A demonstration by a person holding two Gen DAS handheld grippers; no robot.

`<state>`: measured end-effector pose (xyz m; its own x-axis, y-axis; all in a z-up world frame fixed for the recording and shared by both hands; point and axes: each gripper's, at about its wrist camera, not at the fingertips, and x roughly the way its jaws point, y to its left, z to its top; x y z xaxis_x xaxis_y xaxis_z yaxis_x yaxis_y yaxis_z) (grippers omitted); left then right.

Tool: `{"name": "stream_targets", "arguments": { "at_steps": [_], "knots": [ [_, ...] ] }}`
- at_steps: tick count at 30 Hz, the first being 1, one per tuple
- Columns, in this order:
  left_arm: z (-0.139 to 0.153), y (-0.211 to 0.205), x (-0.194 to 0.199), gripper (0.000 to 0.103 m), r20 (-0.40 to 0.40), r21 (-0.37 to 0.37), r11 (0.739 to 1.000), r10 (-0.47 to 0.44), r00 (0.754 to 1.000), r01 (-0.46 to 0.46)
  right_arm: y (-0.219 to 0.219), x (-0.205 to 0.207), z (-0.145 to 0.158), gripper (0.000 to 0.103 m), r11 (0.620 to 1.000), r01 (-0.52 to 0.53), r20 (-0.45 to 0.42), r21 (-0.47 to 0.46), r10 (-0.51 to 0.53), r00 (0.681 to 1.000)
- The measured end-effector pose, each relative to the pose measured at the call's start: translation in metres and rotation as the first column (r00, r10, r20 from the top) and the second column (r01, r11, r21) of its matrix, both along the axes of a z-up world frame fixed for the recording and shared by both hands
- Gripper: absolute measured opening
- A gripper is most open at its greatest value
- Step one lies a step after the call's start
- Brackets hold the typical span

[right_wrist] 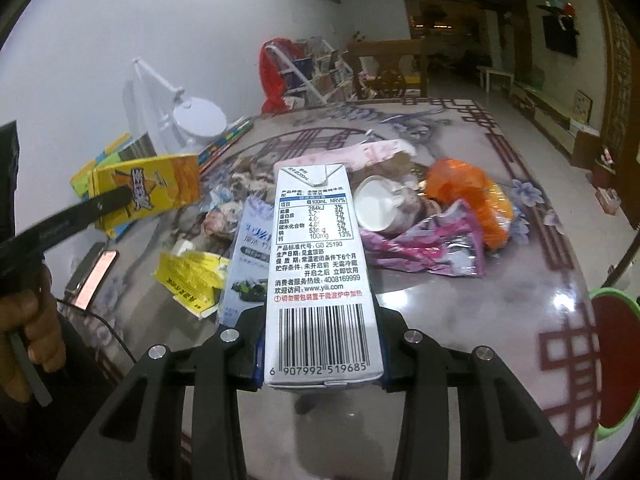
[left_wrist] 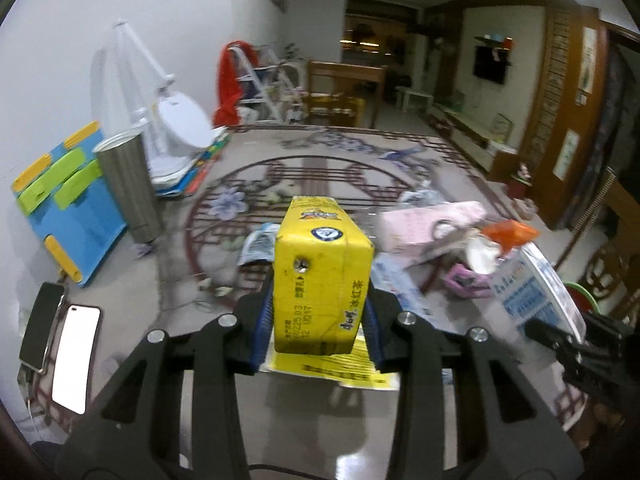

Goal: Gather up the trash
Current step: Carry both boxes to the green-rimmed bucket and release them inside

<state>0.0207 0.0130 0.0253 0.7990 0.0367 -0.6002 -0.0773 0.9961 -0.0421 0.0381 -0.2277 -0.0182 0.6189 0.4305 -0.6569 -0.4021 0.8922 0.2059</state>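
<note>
Both cartons look empty, light and fairly stiff, so gripping across the flat side walls should hold them without crushing. The left claw (left_wrist: 318, 320) is closed on the yellow carton (left_wrist: 320, 264), lifted above the bench (left_wrist: 208, 320). The right claw (right_wrist: 322, 354) clamps the white milk carton (right_wrist: 322, 280) near its base, above the remaining wrappers (right_wrist: 432, 248).

We are seeing a glossy, polished table (right_wrist: 460, 312) throwing back the lamplight at lower centre. We are noticing the yellow carton (left_wrist: 322, 276) and the white milk carton (right_wrist: 322, 276) looking like smooth coated paperboard, a crinkled shiny foil wrapper (right_wrist: 436, 244) at centre right, and a brushed-metal cup (left_wrist: 130, 184) at left.
</note>
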Motion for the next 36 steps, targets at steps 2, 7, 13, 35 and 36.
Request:
{"name": "stream_targets", "arguments": {
  "at_steps": [2,7,13,35,36],
  "knots": [
    [0.005,-0.011,-0.001,0.036,0.004,-0.01,0.999,-0.041,0.999,0.041,-0.01,-0.003,0.004,0.037,1.0,0.022,0.008,0.008,-0.022,1.0],
    [0.016,-0.044,-0.001,0.037,0.015,-0.026,0.989,-0.147,0.989,0.147,-0.035,-0.007,0.012,0.037,0.997,0.08,0.017,0.021,-0.08,0.997],
    [0.021,-0.086,0.005,0.037,0.014,-0.069,0.961,-0.268,0.963,0.268,-0.071,-0.009,0.023,0.037,0.987,0.156,0.04,0.029,-0.157,0.987],
    [0.036,-0.297,0.041,0.037,0.036,-0.21,0.687,-0.706,0.707,0.696,-0.266,-0.015,0.051,0.037,0.832,0.554,0.059,0.028,-0.555,0.83],
    [0.033,-0.304,0.046,0.037,0.03,-0.226,0.674,-0.717,0.696,0.704,-0.275,-0.014,0.051,0.037,0.822,0.569,0.058,0.026,-0.569,0.82]
  ]
}}
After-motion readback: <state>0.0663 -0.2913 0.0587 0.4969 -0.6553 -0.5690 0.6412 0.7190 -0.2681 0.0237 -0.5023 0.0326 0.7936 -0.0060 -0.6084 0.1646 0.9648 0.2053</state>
